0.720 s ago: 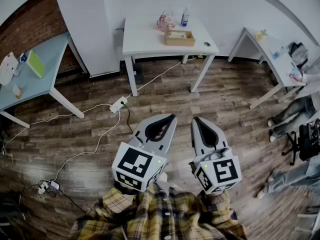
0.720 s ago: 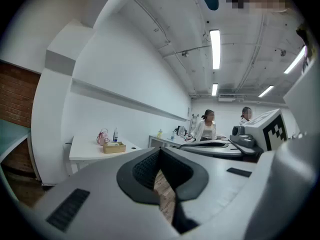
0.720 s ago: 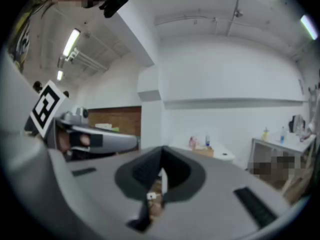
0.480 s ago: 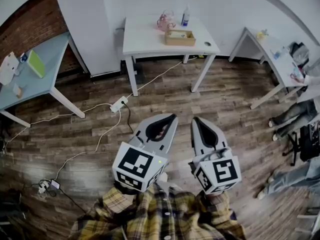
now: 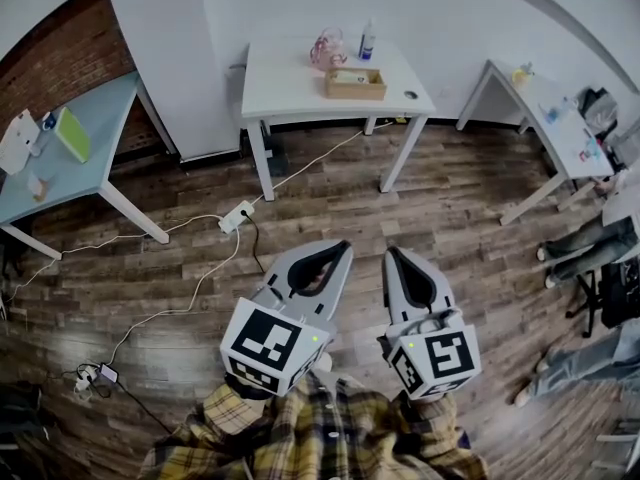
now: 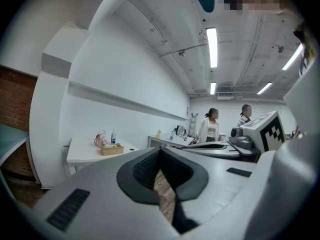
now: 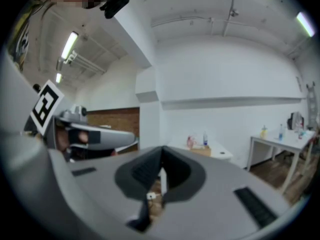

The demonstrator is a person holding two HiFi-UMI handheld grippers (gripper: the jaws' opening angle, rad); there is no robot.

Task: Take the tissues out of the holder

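Holding: a person in a plaid shirt [image 5: 320, 430] carries the left gripper [image 5: 344, 247] and the right gripper [image 5: 392, 252] side by side, low and close to the body, both pointing forward over the floor [image 5: 450, 198].
Left gripper state: jaws pressed together at the tips, nothing pinched. Only floor boards show through the gap behind the tips.
Right gripper state: jaws pressed together as well, and empty.
Marker cubes: one on the back of each gripper, just above the shirt in the head view.
Floor: wood planks. A white cable [image 5: 190, 293] runs across it to a power strip [image 5: 236, 214], and a second run goes on under the desk.
Desk [image 5: 290, 83]: white, four legs, set against the white wall, straight ahead and well apart from both grippers.
Holder [image 5: 355, 82]: open wooden box on the right half of the desk, with no gripper near it. Something pale lies inside, too small to name.
Bottle [image 5: 367, 40]: upright behind the holder, near the wall.
Pink item [image 5: 328, 48]: left of the bottle. Its kind cannot be told.
Dark round item [image 5: 409, 95]: on the desk, right of the holder.
Blue desk [image 5: 70, 173]: at left, by the brick wall [image 5: 60, 53], with a green flat item [image 5: 72, 133] on it.
Right desk [image 5: 545, 118]: white, with small items on top.
People: legs in jeans [image 5: 585, 230] at the right edge of the head view. Two standing figures [image 6: 209, 126] show far off in the left gripper view.
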